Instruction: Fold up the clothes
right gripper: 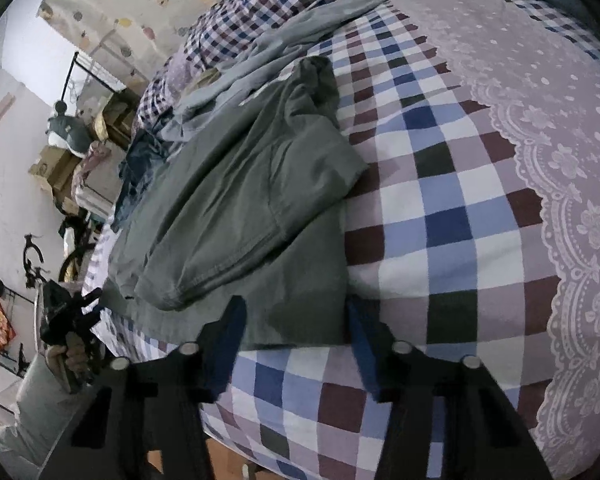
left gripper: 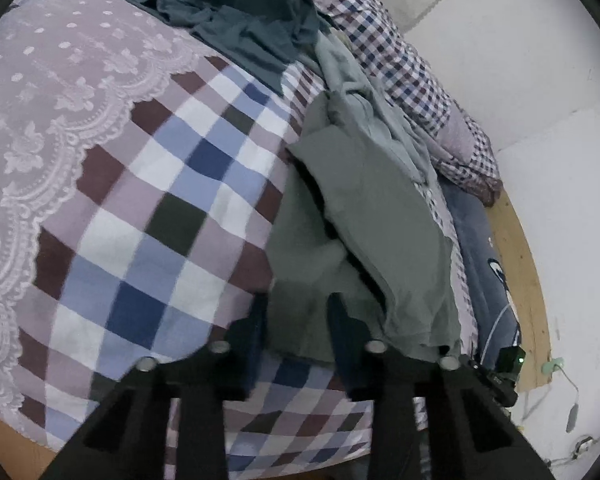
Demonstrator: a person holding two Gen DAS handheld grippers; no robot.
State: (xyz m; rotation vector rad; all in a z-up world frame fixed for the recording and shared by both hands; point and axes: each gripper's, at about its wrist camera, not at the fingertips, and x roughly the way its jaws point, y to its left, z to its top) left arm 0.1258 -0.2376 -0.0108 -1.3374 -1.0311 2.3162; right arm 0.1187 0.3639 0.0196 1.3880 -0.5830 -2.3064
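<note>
Olive-green cloth, a partly folded garment point(left gripper: 364, 216), is seen lying on the checked bedspread point(left gripper: 172, 208) near the bed's edge. In the left wrist view, a lace overlay point(left gripper: 60, 92) is spread at 9 to 10 o'clock, and a dark teal garment point(left gripper: 236, 12) is crumpled at 12 o'clock. A pale grey garment point(left gripper: 352, 76) runs down from it toward the olive one. The left gripper point(left gripper: 298, 312) is held with its jaws narrowly parted, and the near hem of the olive garment is seen between the 2 fingers; whether it is pinched cannot be told.

In the right wrist view, the other gripper, held in a hand point(right gripper: 70, 354), is seen at 8 o'clock beside the bed. The olive garment point(right gripper: 244, 200) fills the centre, with 1 sleeve folded over its body. The right gripper point(right gripper: 296, 320) is held wide open, its left finger over the garment's near edge and its right finger over the bedspread point(right gripper: 440, 216). The lace overlay point(right gripper: 540, 120) lies at 2 to 4 o'clock.
</note>
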